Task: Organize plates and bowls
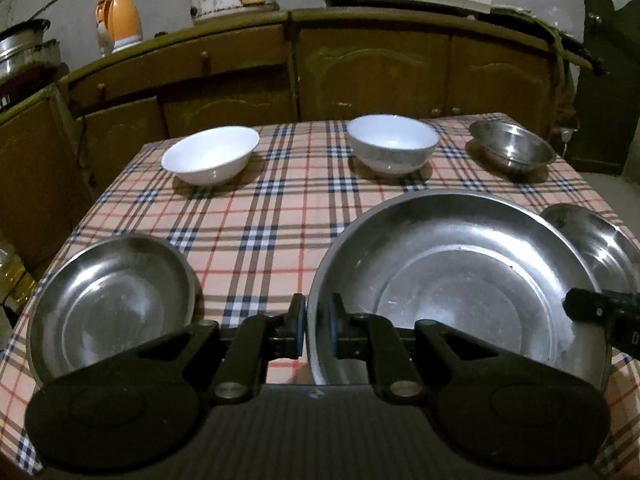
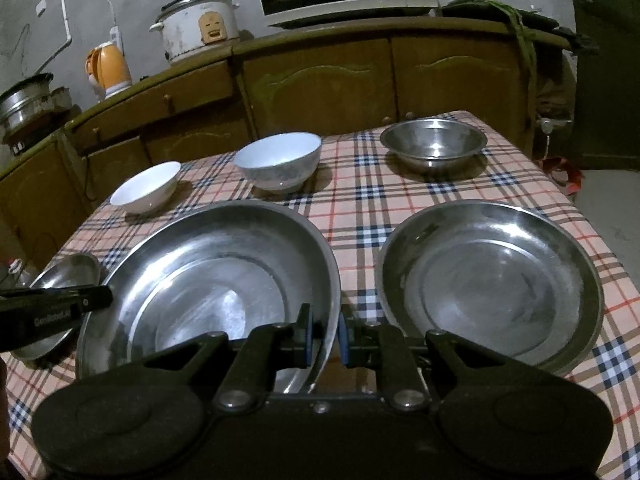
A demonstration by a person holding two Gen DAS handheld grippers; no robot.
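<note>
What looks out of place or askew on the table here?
The large steel plate sits tilted, pinched on opposite rims by the left hand-held gripper and the right hand-held gripper. Nothing looks spilled or damaged; the bowls stand upright on the checked tablecloth.

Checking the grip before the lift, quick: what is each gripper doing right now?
Left gripper: shut on the left rim of the large steel plate.
Right gripper: shut on the same plate's right rim.
</note>
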